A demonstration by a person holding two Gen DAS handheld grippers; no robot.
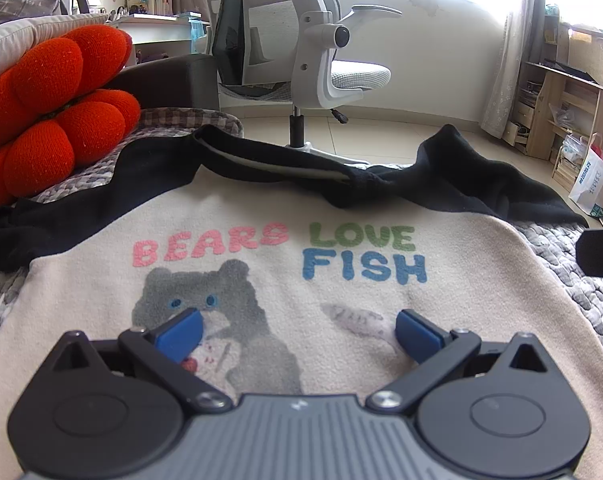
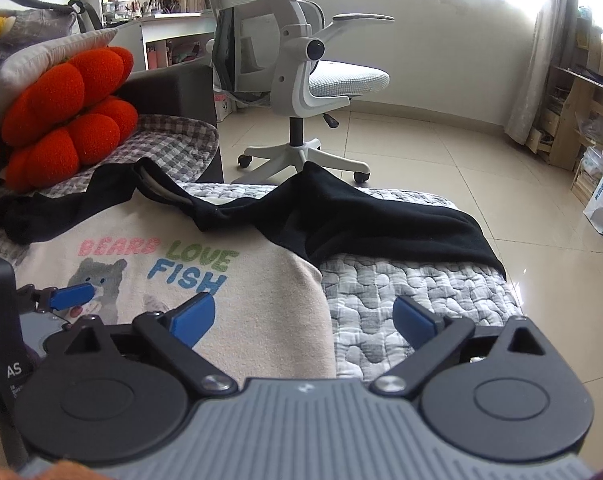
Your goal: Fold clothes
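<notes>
My left tongs (image 1: 297, 334) and right tongs (image 2: 303, 320), both spread wide and pinching nothing, hover over the cream-and-black sweatshirt (image 1: 261, 208) lying flat on the quilted cover (image 2: 401, 280), red cushion (image 1: 57, 108) far left.

I see a cream sweatshirt (image 1: 301, 208) with black sleeves and a bear print, lying face up on the quilted bed (image 2: 401, 292).
</notes>
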